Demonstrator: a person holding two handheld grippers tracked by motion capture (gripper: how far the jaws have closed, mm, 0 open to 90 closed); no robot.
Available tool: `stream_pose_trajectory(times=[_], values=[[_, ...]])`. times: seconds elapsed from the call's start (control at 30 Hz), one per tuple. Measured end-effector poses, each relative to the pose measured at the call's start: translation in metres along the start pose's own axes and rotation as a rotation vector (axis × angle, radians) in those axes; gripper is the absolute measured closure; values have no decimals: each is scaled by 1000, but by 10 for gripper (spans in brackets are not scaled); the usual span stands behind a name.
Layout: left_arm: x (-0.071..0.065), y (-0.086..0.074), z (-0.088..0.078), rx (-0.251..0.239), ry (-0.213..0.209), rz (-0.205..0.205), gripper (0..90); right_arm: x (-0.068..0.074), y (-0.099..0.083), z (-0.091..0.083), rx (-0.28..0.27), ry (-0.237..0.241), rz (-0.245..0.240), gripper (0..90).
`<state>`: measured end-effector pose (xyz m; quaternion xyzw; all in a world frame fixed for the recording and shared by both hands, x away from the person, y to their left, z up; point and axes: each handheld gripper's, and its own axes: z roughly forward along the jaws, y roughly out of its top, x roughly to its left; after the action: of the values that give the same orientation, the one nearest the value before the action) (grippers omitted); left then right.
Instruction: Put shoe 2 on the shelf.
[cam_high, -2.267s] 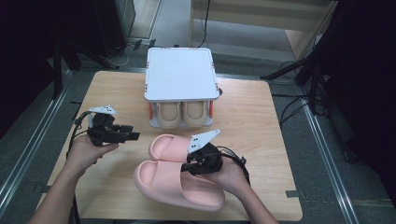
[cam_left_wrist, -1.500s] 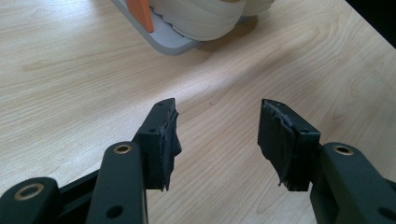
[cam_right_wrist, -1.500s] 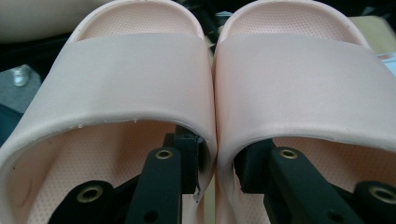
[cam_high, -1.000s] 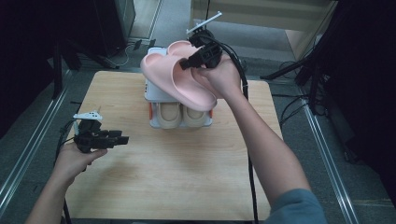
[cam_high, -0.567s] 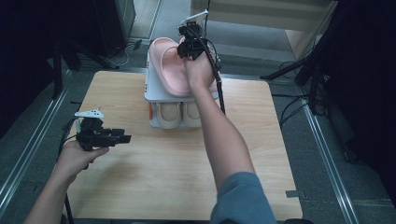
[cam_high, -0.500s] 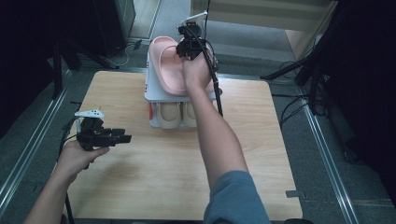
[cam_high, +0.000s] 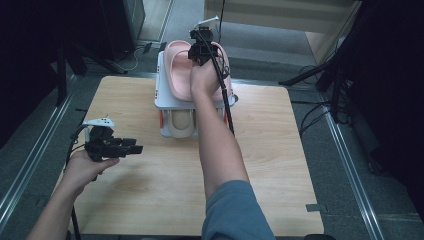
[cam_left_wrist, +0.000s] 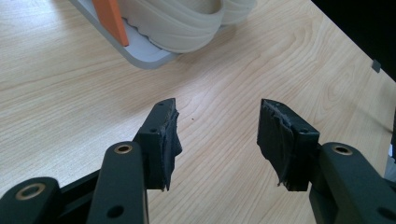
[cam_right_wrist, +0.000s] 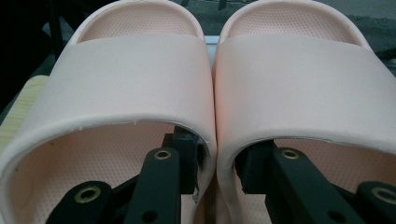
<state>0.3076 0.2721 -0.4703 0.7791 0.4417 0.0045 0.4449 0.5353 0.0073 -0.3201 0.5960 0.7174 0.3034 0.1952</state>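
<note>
**Pink slides going onto the rack top**

Setting the pair of pink slides (cam_high: 181, 75) down on the white top shelf of the shoe rack (cam_high: 161, 97) is the step in hand, judging by how they lie. To do it well, the pair should come to rest flat and fully within the shelf edges, soles seated, before the jaws let go; a release with a heel overhanging the rim could tip a slide off toward the floor behind.

Right gripper (cam_right_wrist: 215, 175): jaws reach into the two slides from the heel side, one jaw inside each, and pinch the adjoining inner strap walls together. Pads press on the foam, so the grip is on. Opening is moderate, set by the two wall thicknesses.

Left gripper (cam_left_wrist: 217, 135): held over bare wooden table (cam_high: 280, 165) at the near left, jaws standing wide apart with nothing between them, touching nothing.

A beige pair of slides (cam_high: 180, 122) sits on the rack's lower level, under the white shelf.
</note>
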Motion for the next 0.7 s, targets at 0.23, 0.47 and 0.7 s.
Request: stream_pose_trajectory(times=[0.23, 0.47, 0.7], values=[[0, 0, 1, 3, 2, 2, 480, 4, -1, 2, 9, 21, 36, 724], [0, -1, -1, 4, 6, 6, 481, 7, -5, 7, 3, 6, 28, 688], [0, -1, 0, 8, 9, 8, 482, 7, -9, 5, -11, 42, 6, 538]])
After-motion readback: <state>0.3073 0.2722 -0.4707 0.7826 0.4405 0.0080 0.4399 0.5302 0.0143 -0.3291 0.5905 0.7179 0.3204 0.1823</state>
